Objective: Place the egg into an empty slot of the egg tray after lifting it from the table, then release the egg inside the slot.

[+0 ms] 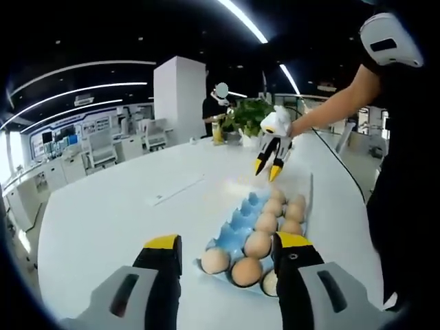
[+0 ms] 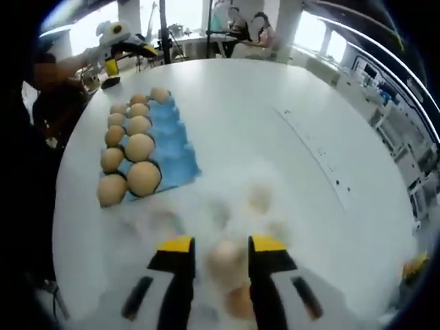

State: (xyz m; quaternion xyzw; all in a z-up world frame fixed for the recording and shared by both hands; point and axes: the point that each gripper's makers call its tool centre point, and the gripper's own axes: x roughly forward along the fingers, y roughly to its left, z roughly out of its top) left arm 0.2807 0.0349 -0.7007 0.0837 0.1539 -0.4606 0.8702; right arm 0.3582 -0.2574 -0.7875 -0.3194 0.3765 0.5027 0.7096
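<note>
Right gripper view: blue egg tray [image 2: 180, 152] on white table [image 2: 289, 165], eggs filling the left column and part of the next, right-hand slots bare. Blurred egg [image 2: 227, 262] between right gripper [image 2: 221, 246] jaws; grip cannot tell. Left gripper view: left gripper [image 1: 230, 249] jaws spread, empty, tray [image 1: 237, 221] just beyond.

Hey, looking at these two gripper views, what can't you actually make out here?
- Right gripper view: the pale brown egg between the right gripper fingers is blurred by motion, so contact is unclear.
- Left gripper view: the near corner of the blue moulded egg tray sits behind the left gripper.
- Right gripper view: pale smears on the white round table are unreadable.
</note>
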